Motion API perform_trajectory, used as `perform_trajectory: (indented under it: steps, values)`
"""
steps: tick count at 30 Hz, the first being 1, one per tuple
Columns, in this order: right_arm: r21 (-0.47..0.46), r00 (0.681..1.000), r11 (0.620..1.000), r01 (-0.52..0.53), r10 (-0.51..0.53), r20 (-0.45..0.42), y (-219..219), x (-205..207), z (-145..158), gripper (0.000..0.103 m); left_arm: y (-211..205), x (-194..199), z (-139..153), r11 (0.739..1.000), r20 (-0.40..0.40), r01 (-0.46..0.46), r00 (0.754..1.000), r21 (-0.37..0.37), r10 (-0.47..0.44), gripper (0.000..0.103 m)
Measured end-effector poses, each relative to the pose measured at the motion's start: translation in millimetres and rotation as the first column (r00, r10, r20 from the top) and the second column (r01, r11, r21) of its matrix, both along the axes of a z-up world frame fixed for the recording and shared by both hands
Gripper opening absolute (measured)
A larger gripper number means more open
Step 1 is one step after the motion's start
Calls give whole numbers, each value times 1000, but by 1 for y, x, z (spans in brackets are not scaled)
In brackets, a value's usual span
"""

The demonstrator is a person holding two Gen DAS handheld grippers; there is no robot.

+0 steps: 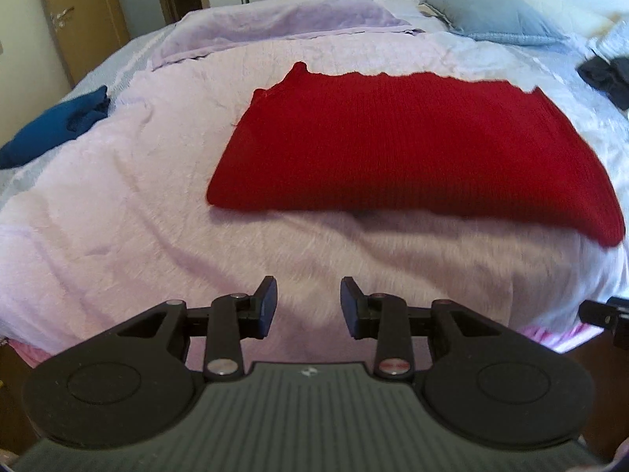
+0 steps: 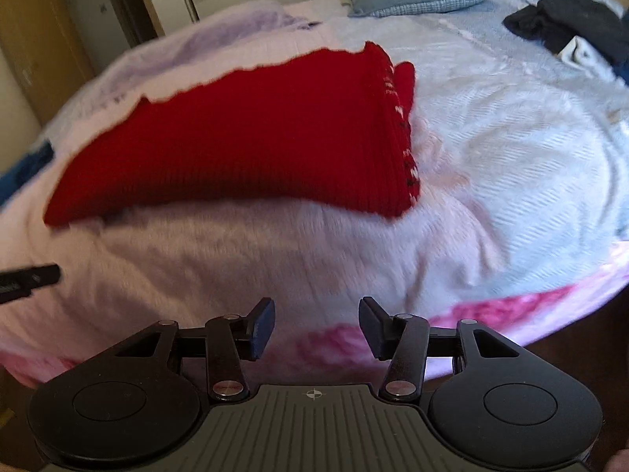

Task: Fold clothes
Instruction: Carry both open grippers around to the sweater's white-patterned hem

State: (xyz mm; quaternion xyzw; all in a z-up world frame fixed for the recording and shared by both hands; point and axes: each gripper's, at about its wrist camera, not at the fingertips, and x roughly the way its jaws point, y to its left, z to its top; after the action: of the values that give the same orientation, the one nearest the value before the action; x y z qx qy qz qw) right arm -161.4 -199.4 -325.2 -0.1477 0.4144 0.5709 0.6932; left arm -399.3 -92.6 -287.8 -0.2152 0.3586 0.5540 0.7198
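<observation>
A red knitted sweater (image 1: 409, 145) lies folded into a flat rectangle on the pale pink bedspread (image 1: 118, 212). It also shows in the right wrist view (image 2: 243, 145), with a white-and-dark pattern along its right edge. My left gripper (image 1: 308, 303) is open and empty, held over the bed's near edge, short of the sweater's near edge. My right gripper (image 2: 316, 324) is open and empty, also back from the sweater near the bed's front edge. The left gripper's tip (image 2: 31, 277) shows at the left of the right wrist view.
A blue garment (image 1: 55, 126) lies at the bed's left side. A dark garment pile (image 2: 570, 23) lies at the far right. A grey-blue pillow (image 1: 495, 15) and a lilac blanket (image 1: 275, 19) lie at the head. A wooden door (image 1: 74, 11) stands at the left.
</observation>
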Motion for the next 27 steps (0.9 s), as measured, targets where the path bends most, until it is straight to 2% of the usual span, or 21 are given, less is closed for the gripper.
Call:
perform_trajectory:
  steps: [3, 6, 8, 11, 15, 19, 22, 25, 27]
  values:
    - [78, 997, 996, -50, 55, -59, 15, 21, 14, 51, 24, 12, 17, 1000, 10, 5, 1000, -12, -5, 31]
    - [122, 986, 985, -125, 137, -94, 37, 40, 43, 51, 49, 22, 43, 999, 11, -8, 1000, -39, 8, 31]
    - [106, 975, 977, -186, 197, -101, 60, 47, 64, 51, 64, 25, 59, 996, -3, -55, 998, -66, 55, 31]
    - [20, 954, 960, -280, 281, -103, 103, 49, 95, 51, 80, 22, 87, 982, -4, -127, 992, -138, 128, 31]
    - [-61, 928, 932, -358, 348, -131, 152, 40, 147, 51, 89, 15, 132, 964, -11, -191, 981, -185, 192, 31]
    - [-99, 877, 875, -474, 460, -138, 194, 18, 211, 51, 96, 0, 180, 939, 22, -267, 960, -214, 278, 31]
    - [-113, 829, 821, -559, 550, -106, 219, 0, 248, 51, 101, -2, 204, 925, 26, -326, 941, -193, 337, 32]
    - [-90, 790, 785, -613, 610, -61, 231, -3, 266, 51, 104, 3, 218, 905, 9, -392, 917, -167, 399, 32]
    - [-97, 774, 768, -633, 630, -58, 237, 4, 262, 51, 102, 12, 219, 882, -16, -443, 895, -162, 447, 32]
